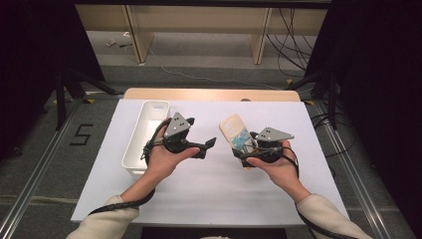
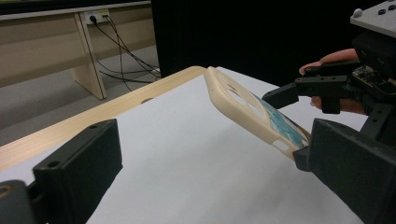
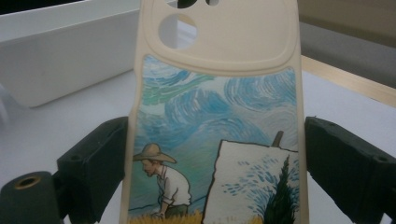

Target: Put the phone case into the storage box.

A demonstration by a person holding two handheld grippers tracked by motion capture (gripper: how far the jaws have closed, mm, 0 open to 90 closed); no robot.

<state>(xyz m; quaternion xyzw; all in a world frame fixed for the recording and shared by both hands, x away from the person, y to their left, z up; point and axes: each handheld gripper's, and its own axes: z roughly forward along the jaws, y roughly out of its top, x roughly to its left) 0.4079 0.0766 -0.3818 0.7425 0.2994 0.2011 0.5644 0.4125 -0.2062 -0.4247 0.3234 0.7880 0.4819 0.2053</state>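
A cream phone case [image 1: 234, 130] printed with a blue swirling sky and a painter in a straw hat is held above the table, right of centre. My right gripper [image 1: 242, 149] is shut on its lower part, and in the right gripper view the two jaws press on the long sides of the case [image 3: 215, 116]. My left gripper [image 1: 206, 147] hovers left of centre, pointing toward the case, open with nothing between its fingers. In the left gripper view the case [image 2: 243, 107] tilts up just ahead of the open left gripper [image 2: 215, 186].
A long white tray [image 1: 135, 144] stands on the white table sheet to the left of my left hand, and appears again as the tray [image 3: 60, 60] behind the case. A wooden table edge [image 1: 209, 93] runs along the far side. Cables lie on the floor beyond.
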